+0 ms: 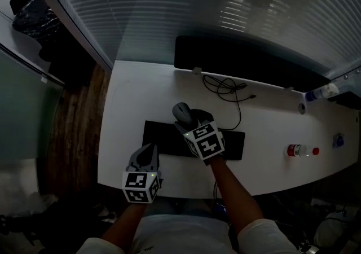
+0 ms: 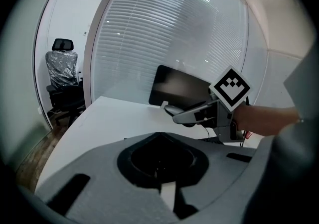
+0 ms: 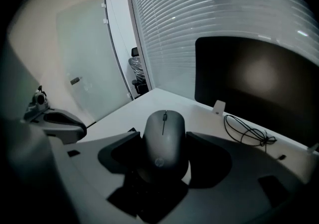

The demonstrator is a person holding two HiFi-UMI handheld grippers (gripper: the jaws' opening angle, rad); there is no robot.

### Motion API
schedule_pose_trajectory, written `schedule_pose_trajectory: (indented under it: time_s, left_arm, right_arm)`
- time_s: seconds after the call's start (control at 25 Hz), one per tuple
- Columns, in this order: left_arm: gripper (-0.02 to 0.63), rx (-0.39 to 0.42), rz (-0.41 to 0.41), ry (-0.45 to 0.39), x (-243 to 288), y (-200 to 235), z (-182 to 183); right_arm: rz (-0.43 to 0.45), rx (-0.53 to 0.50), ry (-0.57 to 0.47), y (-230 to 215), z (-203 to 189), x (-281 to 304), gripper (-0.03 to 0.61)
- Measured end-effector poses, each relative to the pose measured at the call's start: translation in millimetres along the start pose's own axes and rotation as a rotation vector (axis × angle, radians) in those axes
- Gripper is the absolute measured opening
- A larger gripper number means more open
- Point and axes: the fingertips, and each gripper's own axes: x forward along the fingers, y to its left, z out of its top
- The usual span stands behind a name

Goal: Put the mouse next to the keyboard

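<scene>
My right gripper point(image 1: 186, 118) is shut on the dark grey mouse point(image 1: 181, 113) and holds it above the back edge of the black keyboard point(image 1: 161, 137). In the right gripper view the mouse point(image 3: 164, 141) fills the space between the two jaws of that gripper point(image 3: 164, 156), its scroll wheel pointing away. My left gripper point(image 1: 145, 160) hovers over the desk's front edge, left of the keyboard, jaws closed together with nothing in them. From the left gripper point(image 2: 162, 168) the right gripper point(image 2: 199, 113) and the mouse tip point(image 2: 172, 110) show ahead.
The white desk point(image 1: 135, 95) carries a dark monitor point(image 1: 237, 61) at the back, a coiled black cable point(image 1: 225, 86), a red-capped bottle point(image 1: 299, 150) at the right and another bottle point(image 1: 321, 93) further back. An office chair point(image 1: 34, 16) stands far left.
</scene>
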Motion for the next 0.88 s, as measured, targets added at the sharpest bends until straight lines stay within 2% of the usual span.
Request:
schedule_pose_trajectory:
  time_s: [0.48,0.88]
  left_arm:
    - [0.006,0.055,-0.024,-0.023,-43.3,-38.0,4.6]
    - [0.006,0.102,-0.085,-0.013,-59.1,-79.8,-6.6]
  right_arm:
    - [-0.068,0.052,-0.059,24.9,-24.3,-95.8,0.291]
    - [-0.134,0.11,-0.088,20.2,-51.0,-144.3,0.291]
